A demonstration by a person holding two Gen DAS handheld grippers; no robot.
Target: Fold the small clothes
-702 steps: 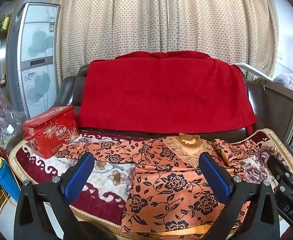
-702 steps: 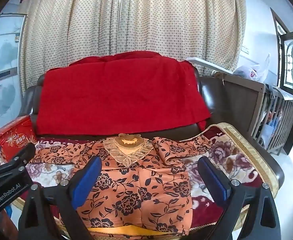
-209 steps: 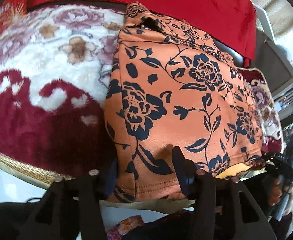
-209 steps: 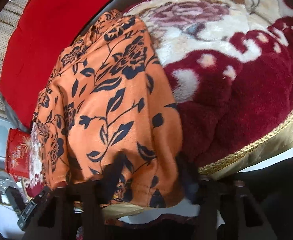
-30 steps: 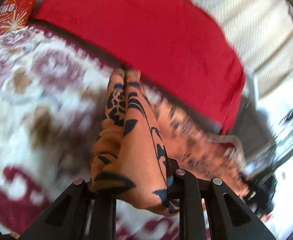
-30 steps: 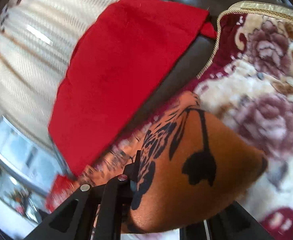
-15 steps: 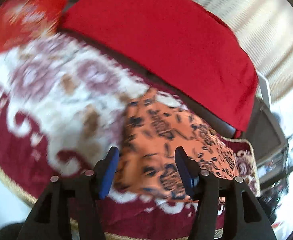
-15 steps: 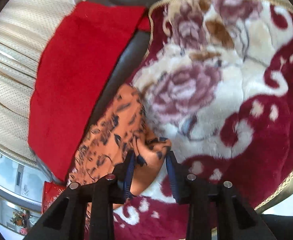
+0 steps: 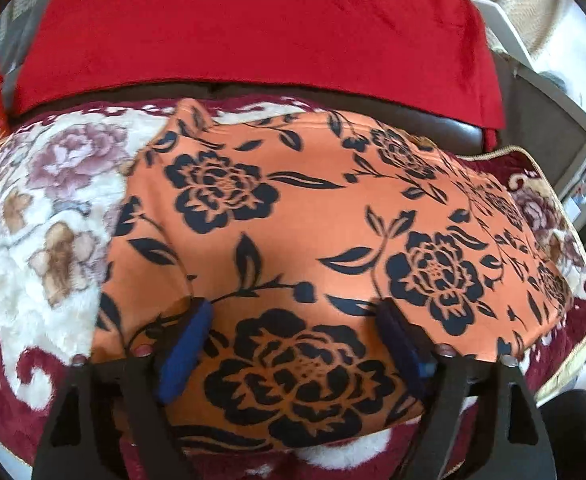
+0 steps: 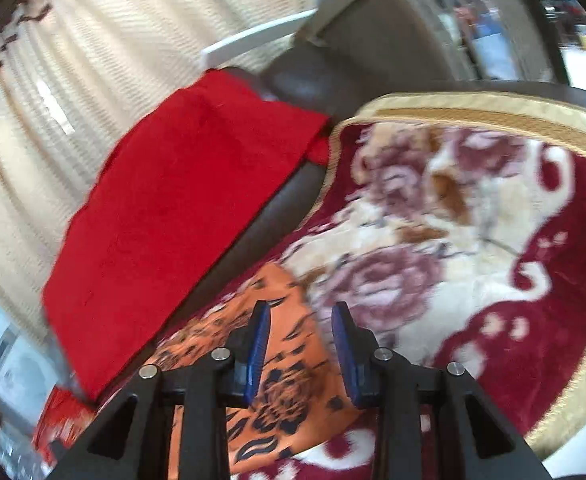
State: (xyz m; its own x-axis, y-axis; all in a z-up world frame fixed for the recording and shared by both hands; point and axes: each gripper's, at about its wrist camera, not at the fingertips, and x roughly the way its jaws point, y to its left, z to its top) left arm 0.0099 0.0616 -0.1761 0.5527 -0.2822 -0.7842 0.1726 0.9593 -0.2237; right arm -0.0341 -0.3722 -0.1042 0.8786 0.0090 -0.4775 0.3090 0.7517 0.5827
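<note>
We've let go: left claw opening wide over folded orange floral garment, no pinch; right claw part-open, cloth below, ungripped. Fold laid on blanket; we judge it nearly done.

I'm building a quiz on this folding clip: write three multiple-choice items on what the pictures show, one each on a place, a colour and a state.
1. Where does the folded orange garment with black flowers lie?
A. on the plush floral blanket
B. on the floor
C. over the red throw

2. What colour is the cloth draped over the sofa back?
A. green
B. red
C. white

3. How is the garment arranged?
A. hanging from a tool
B. spread out with sleeves extended
C. folded into a compact block

Key: 1 A, the plush floral blanket shows around its edges; 2 B, it is plainly red in both views; 3 C, it lies flat with no sleeves out, and the left tool is opening with nothing pinched.
</note>
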